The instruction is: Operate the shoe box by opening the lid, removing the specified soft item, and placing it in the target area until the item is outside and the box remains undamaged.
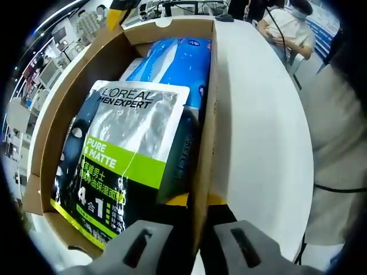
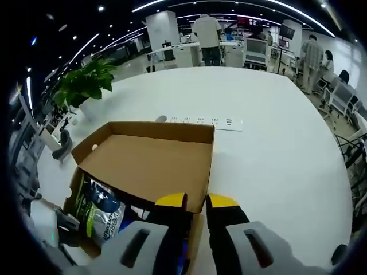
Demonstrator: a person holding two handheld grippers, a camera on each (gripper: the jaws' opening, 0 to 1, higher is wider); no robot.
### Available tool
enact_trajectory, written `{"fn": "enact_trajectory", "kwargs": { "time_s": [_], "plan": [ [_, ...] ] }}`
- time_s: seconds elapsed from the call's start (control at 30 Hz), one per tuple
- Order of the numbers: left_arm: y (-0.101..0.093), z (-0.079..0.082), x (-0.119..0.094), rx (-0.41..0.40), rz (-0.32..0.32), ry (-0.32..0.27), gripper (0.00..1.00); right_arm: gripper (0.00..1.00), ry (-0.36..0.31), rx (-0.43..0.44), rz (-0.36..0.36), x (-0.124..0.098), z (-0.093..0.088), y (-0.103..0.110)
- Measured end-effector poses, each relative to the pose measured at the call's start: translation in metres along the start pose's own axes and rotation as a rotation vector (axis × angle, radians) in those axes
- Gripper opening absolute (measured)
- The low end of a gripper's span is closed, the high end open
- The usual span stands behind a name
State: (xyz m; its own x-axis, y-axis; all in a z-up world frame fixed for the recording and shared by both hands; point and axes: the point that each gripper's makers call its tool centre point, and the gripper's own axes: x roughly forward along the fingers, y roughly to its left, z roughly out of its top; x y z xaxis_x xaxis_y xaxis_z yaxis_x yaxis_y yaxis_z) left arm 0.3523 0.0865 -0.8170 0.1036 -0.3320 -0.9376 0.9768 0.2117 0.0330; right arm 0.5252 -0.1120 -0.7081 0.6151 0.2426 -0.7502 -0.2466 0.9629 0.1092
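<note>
The cardboard shoe box [image 1: 63, 114] lies open on the white table. Inside it lies a soft L'Oreal Men Expert pouch [image 1: 123, 154], black, silver and green, with a blue package [image 1: 172, 63] behind it. My left gripper [image 1: 198, 200] is shut on the box's right side wall, one yellow-tipped jaw inside the box and one outside. In the right gripper view the brown lid [image 2: 149, 160] is raised over the box, and the pouch [image 2: 100, 213] shows beneath it. My right gripper [image 2: 196, 201] is shut on the lid's near edge.
The round white table [image 2: 275, 160] has wide free room to the right of the box. A white power strip [image 2: 199, 122] lies behind the lid, and a potted plant [image 2: 86, 83] stands at the far left. A seated person [image 1: 287, 28] and several standing people are in the background.
</note>
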Motion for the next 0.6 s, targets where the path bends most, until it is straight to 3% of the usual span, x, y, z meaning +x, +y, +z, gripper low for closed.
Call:
{"fn": "enact_trajectory", "kwargs": {
  "time_s": [0.3,0.4,0.5,0.6],
  "plan": [
    [0.0,0.0,0.0,-0.001,-0.001,0.0,0.01,0.31,-0.064,-0.047,0.034,-0.013,0.008,0.006],
    [0.0,0.0,0.0,0.0,-0.001,0.0,0.01,0.38,-0.148,-0.026,0.03,-0.019,0.022,0.005],
    [0.0,0.0,0.0,0.003,0.0,0.0,0.01,0.42,-0.141,-0.049,0.024,-0.023,0.021,0.006],
    [0.0,0.0,0.0,0.004,-0.002,0.001,0.01,0.47,-0.177,-0.089,0.027,-0.028,0.025,0.01]
  ]
}}
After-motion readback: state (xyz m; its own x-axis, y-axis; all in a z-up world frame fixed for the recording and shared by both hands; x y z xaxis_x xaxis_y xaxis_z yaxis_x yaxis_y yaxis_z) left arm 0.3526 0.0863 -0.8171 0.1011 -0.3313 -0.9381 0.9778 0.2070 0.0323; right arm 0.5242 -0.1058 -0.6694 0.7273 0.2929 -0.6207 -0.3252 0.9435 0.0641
